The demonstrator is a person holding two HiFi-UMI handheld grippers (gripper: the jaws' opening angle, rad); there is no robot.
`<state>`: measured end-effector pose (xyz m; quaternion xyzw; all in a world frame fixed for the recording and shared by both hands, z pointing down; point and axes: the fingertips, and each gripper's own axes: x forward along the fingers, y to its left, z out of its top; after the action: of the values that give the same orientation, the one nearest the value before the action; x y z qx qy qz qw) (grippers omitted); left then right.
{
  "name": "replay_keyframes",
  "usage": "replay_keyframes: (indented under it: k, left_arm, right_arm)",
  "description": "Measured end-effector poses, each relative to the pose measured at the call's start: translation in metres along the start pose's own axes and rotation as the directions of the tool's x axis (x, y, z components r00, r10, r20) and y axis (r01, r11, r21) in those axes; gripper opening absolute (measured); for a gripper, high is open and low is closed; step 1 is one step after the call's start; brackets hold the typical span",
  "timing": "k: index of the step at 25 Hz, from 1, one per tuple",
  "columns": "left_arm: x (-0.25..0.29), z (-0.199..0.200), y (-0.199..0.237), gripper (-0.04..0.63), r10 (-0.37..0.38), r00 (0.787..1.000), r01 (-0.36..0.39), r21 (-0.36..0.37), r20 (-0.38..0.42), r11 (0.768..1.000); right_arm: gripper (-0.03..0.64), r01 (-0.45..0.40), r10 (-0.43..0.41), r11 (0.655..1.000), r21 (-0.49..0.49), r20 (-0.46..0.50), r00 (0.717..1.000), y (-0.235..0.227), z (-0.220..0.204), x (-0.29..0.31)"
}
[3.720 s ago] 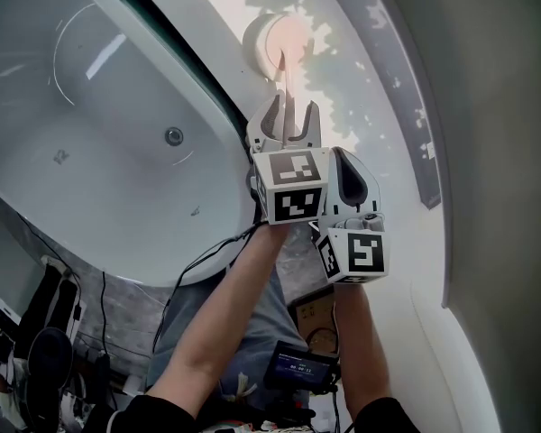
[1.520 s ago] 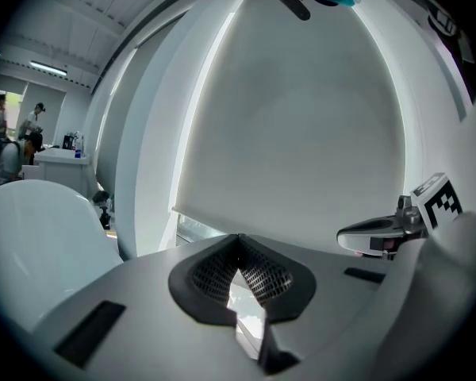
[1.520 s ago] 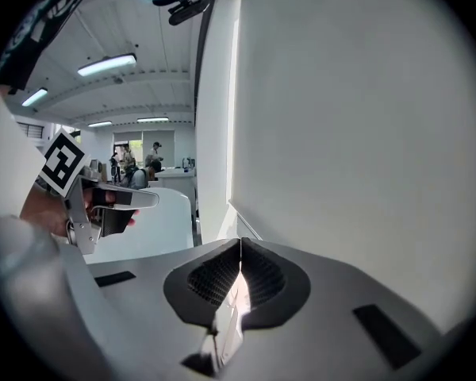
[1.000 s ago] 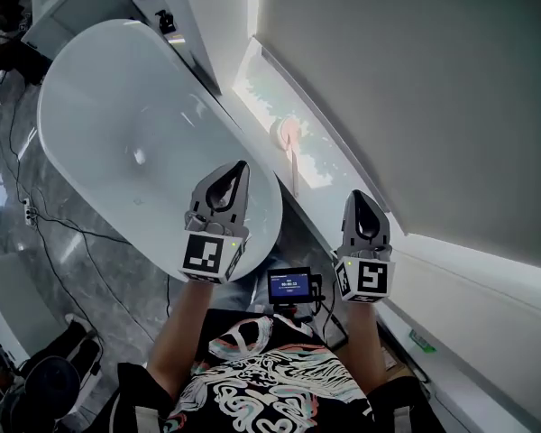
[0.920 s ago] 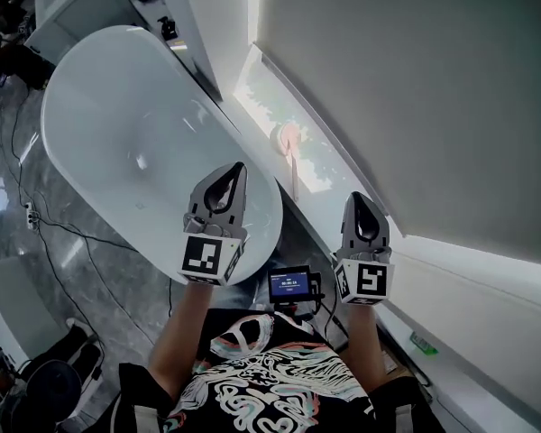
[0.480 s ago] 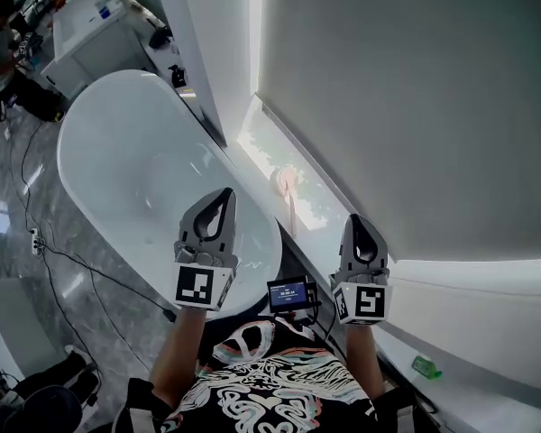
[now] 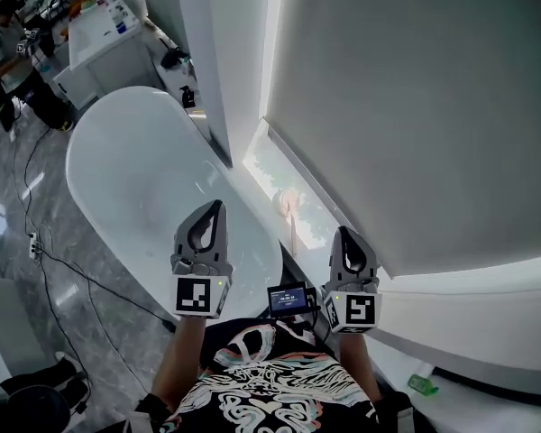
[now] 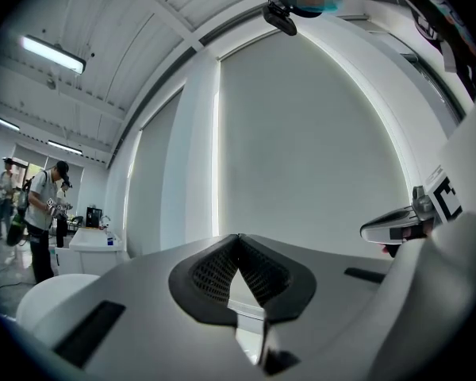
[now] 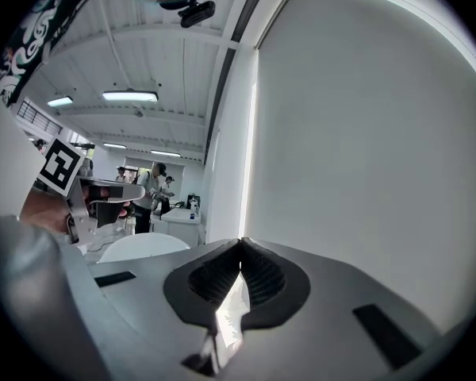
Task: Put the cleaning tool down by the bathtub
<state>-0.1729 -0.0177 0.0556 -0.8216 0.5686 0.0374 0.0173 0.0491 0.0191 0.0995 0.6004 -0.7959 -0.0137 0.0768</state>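
Observation:
The cleaning tool (image 7: pixel 290 207), a pink round head on a thin handle, lies on the sunlit ledge between the white bathtub (image 7: pixel 153 188) and the window blind. No gripper touches it. My left gripper (image 7: pixel 217 205) is raised in front of me over the tub's near end, jaws shut and empty. The right gripper (image 7: pixel 343 233) is held up beside it at the same height, jaws together with nothing between them. In the left gripper view (image 8: pixel 238 237) and the right gripper view (image 9: pixel 240 242) the tips meet against the blind and wall.
A large grey roller blind (image 7: pixel 415 106) fills the right. A white counter (image 7: pixel 108 34) with bottles stands beyond the tub, a person (image 7: pixel 18 57) beside it. Cables (image 7: pixel 63 264) run over the grey floor. A small screen (image 7: pixel 288 298) hangs at my chest. A green object (image 7: pixel 422 384) lies on the sill.
Earlier the grippers were down at the ledge by the tool; since then both have drawn back and up, empty. Over the last second the view has tilted upward, showing more of the room.

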Motion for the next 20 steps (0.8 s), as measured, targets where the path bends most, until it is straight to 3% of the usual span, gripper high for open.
replay_keyframes:
  k: [20]
  left_arm:
    - [-0.010, -0.008, 0.001, 0.015, -0.042, 0.999, 0.042, -0.036, -0.002, 0.998]
  right_arm:
    - [0.026, 0.003, -0.004, 1.000, 0.028, 0.021, 1.000, 0.018, -0.001, -0.007]
